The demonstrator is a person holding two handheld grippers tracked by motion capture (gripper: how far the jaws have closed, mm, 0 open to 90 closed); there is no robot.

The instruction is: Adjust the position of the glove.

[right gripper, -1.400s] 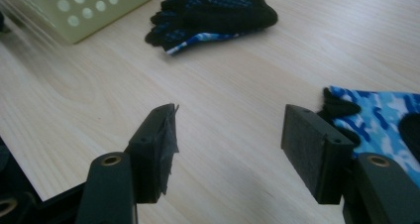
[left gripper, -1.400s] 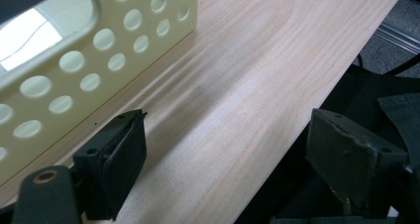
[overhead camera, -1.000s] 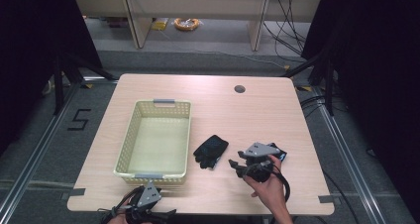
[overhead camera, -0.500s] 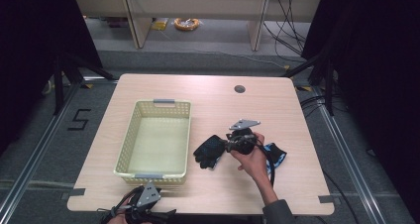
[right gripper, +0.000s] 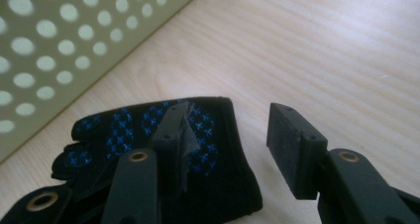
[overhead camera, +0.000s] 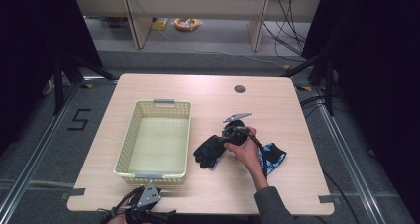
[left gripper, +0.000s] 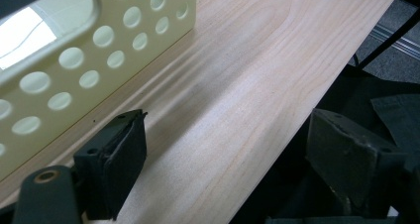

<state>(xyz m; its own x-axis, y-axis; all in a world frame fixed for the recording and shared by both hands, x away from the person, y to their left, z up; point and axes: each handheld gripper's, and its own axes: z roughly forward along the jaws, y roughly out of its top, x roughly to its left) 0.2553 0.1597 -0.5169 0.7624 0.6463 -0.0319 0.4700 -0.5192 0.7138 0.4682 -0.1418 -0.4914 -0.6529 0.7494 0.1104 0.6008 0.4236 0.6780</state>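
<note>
Right gripper (right gripper: 230,144) is down at the black glove (right gripper: 148,149) on the table (right gripper: 322,50), jaws apart and just been widening: one jaw over the cuff, the other off its edge on bare wood, nothing pinched. The basket (right gripper: 74,40) stands just past the glove. Left gripper (left gripper: 223,169) hangs open over the table's near edge, the basket wall beside one jaw.

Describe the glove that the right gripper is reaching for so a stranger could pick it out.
On the pale wooden table, look just right of the cream perforated plastic basket. The black fabric glove with small blue crosses lies flat there, under the right gripper. The other black glove, farther right, has bright blue edging.
</note>
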